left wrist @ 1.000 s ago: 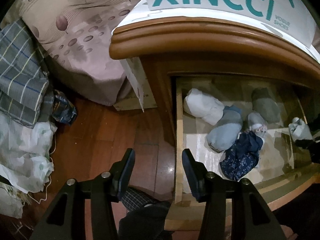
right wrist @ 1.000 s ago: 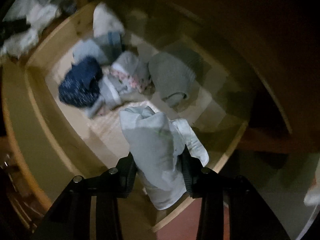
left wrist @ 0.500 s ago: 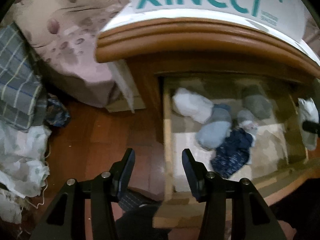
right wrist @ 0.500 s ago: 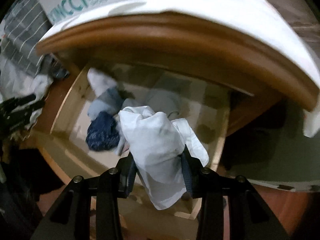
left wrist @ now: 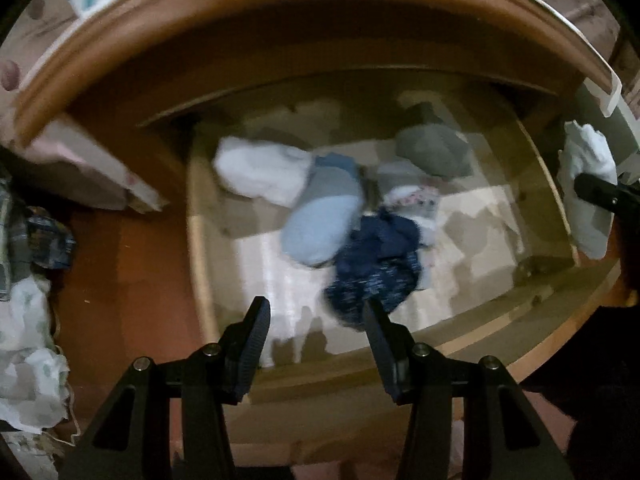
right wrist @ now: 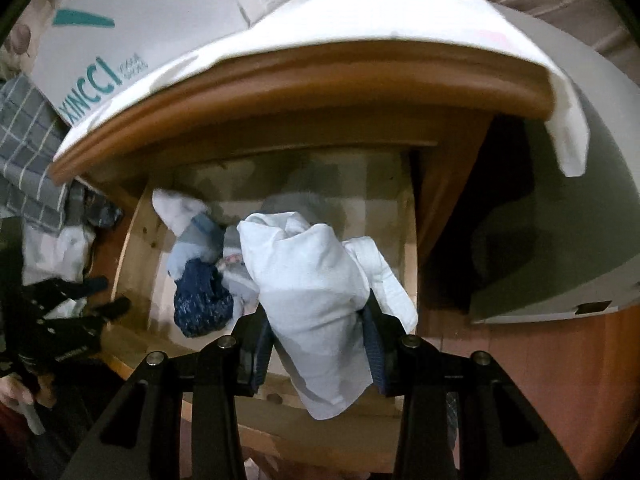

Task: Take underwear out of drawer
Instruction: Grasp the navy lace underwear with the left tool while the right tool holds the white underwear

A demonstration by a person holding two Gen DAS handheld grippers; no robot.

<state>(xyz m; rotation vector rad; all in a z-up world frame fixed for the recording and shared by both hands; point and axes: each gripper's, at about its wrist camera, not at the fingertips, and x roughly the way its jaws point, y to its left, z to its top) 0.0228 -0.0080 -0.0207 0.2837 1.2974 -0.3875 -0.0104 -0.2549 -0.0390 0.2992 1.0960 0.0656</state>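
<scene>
the right gripper is clamping a rolled white underwear bundle between its fingers, holding it above the open wooden drawer. the left gripper is hanging over the drawer's front with its jaws partly apart and nothing between them. a navy patterned roll, a light blue roll, a white roll and a grey roll are lying inside the drawer.

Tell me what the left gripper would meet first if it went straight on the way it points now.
Probably the pale paper-lined floor of the open wooden drawer, bare between the fingers of the empty left gripper. The dark blue speckled fabric bundle overlaps its right finger, so it might brush that; depth is unclear.
</scene>
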